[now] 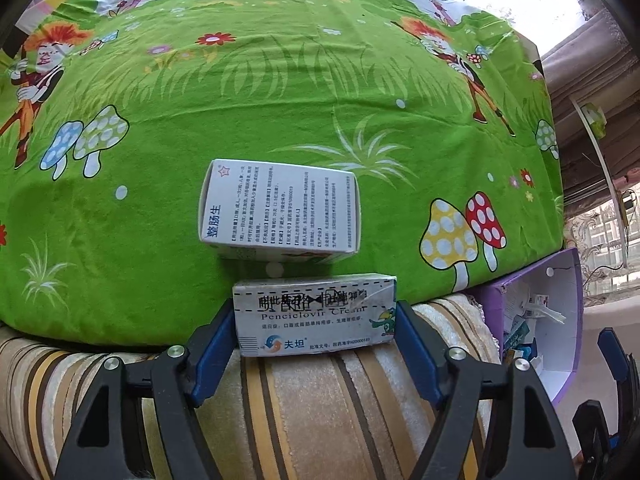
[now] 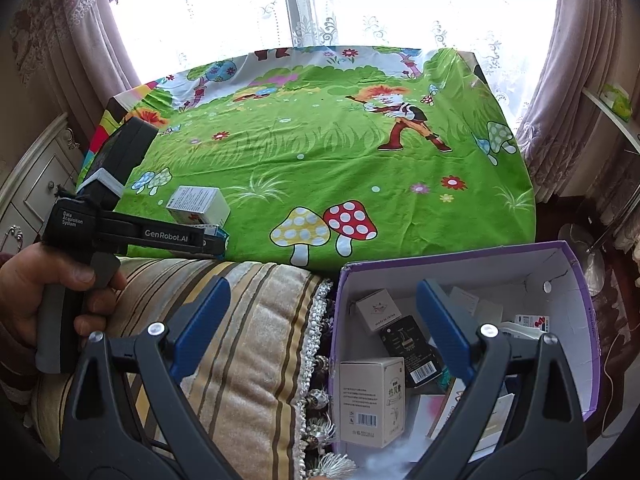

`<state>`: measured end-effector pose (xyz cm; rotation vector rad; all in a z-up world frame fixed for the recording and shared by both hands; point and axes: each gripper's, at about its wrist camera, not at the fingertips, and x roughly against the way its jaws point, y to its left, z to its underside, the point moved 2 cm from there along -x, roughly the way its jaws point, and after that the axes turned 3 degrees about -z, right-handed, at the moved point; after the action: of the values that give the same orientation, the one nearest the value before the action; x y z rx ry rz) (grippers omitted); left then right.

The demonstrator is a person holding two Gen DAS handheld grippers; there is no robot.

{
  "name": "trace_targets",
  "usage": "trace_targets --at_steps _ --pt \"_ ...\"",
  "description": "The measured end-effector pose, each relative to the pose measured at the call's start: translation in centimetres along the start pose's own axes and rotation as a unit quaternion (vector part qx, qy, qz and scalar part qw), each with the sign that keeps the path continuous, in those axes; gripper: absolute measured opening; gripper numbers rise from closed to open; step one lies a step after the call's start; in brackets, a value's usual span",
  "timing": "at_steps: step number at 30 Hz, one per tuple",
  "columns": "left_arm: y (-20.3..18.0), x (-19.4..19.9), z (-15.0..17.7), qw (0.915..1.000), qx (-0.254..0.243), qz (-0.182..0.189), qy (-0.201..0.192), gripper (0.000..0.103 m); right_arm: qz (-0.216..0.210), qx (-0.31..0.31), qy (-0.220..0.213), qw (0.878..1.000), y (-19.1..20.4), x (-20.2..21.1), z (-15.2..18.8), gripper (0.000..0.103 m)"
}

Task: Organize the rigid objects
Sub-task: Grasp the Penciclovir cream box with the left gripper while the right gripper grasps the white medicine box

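**Left tongs bracket the cream carton at the edge of the green sheet**

The Penciclovir cream carton (image 1: 316, 316) lies flat where the green cartoon sheet (image 1: 280, 92) meets the striped cushion (image 1: 304, 412), its long axis running from nine to three o'clock across the left wrist view. That axis sits square across the left gripper (image 1: 316, 334), so each blue pad faces one short end of the carton. The pads look to be at or just touching those ends; whether they press yet cannot be told, so I read the jaws as closing round it rather than clamped.

At twelve o'clock from the carton, just beside it on the sheet, lies a second white medicine box (image 1: 280, 210), also lying crosswise.

The purple storage box (image 2: 464, 344) stands at three o'clock from the carton, against the cushion and already holding several small packs. The right gripper (image 2: 320, 328) hangs with jaws spread and empty, one finger over the cushion and one over the purple box. The left hand (image 2: 44, 284) is clearly the nearer to the carton. My judgement: the next move is to close on the short ends, lift, and carry towards three o'clock.
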<state>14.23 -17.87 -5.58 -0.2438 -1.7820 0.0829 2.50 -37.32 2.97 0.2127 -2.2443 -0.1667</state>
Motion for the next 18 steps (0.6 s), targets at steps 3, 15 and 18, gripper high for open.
trace_targets --at_steps 3,15,18 --pt "1.4 1.2 0.7 0.9999 0.002 0.004 -0.016 0.076 -0.001 0.023 0.004 1.0 1.2 -0.6 -0.8 0.095" --pt "8.5 4.8 2.1 0.9965 0.038 -0.009 -0.074 0.076 -0.03 0.056 0.046 0.997 8.1 -5.2 -4.3 0.095" --pt "9.9 5.4 2.0 0.9948 0.046 -0.015 -0.09 0.076 -0.033 0.05 0.067 0.996 9.7 -7.0 -4.8 0.095"
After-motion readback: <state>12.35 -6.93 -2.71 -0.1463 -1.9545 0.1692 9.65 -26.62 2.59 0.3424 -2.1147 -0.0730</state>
